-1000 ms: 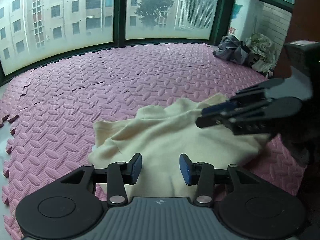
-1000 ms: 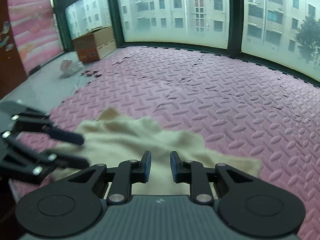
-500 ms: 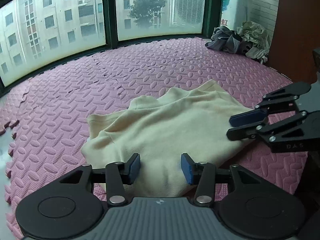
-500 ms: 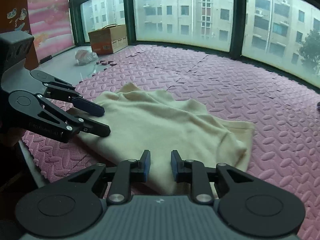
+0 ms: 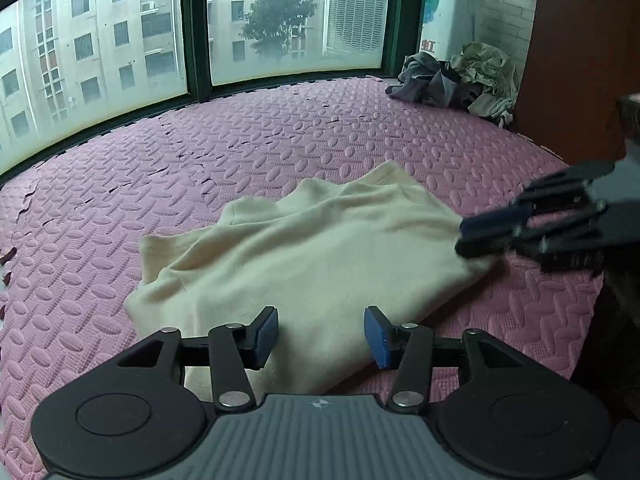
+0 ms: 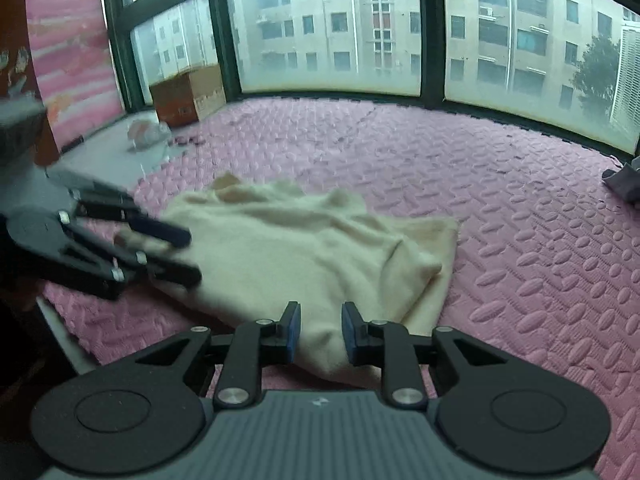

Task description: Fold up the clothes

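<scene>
Pink embossed foam floor mats (image 5: 280, 152) run wall to wall under a long bank of dark-framed windows (image 6: 332, 28) that look out on pale apartment blocks. Near the mat's front edge lies the cream-coloured knit garment (image 5: 320, 256) — loosely folded over on itself, rumpled along one side, with a collar-like dip on its far edge.

From the left wrist view, the left gripper (image 5: 320, 334) sits low over the garment's near edge, its blue-padded jaws spread wide with nothing between them. The right gripper (image 5: 472, 236) comes in from the right side of that view, blurred, its tips at the garment's right corner; its own camera shows its jaws (image 6: 320, 330) parted by a narrower gap, hovering above the cloth and holding nothing.

In the right wrist view the left gripper (image 6: 188, 256) appears blurred on the left, at the garment's left edge.

Off in the far corner by a brick wall a heap of grey and beige clothes (image 5: 456, 78) is piled on the mat. At the opposite end a brown cardboard box (image 6: 188, 94) stands by the window, with a crumpled clear plastic bag (image 6: 146, 134) on the bare grey floor just beside it.
</scene>
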Motion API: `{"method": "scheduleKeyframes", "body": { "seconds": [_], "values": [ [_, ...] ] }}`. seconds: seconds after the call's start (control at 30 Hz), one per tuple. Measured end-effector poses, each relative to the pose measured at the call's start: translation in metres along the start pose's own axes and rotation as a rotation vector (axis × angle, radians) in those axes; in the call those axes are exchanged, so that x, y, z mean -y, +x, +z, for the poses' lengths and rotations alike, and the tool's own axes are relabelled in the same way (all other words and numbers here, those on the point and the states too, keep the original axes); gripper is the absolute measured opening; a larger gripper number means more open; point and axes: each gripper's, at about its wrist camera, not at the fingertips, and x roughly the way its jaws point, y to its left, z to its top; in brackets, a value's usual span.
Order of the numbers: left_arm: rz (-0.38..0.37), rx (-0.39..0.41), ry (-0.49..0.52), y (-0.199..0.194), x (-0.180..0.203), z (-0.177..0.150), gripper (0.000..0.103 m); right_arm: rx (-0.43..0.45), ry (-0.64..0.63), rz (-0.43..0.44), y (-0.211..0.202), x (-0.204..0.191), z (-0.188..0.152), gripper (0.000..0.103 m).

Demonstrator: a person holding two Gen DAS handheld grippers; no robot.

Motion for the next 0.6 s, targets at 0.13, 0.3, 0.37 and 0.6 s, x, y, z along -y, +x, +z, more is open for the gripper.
{"method": "scheduleKeyframes", "body": {
  "seconds": [0.13,0.3,0.37,0.6],
  "values": [
    [-0.015,0.013,0.012,-0.001,0.007,0.004,0.053,0.026,0.06,-0.051,0.0,0.019,0.008,0.022],
    [-0.033,0.03,0.027,-0.003,0.016,0.008,0.053,-0.005,0.136,-0.092,0.017,0.043,0.009,0.022],
    [-0.042,0.03,0.039,-0.001,0.021,0.01,0.053,-0.014,0.153,-0.09,0.024,0.048,0.009,0.022],
    [-0.053,0.0,0.053,0.008,0.024,0.006,0.053,-0.039,0.187,-0.081,0.041,0.049,0.005,0.022]
  ]
}}
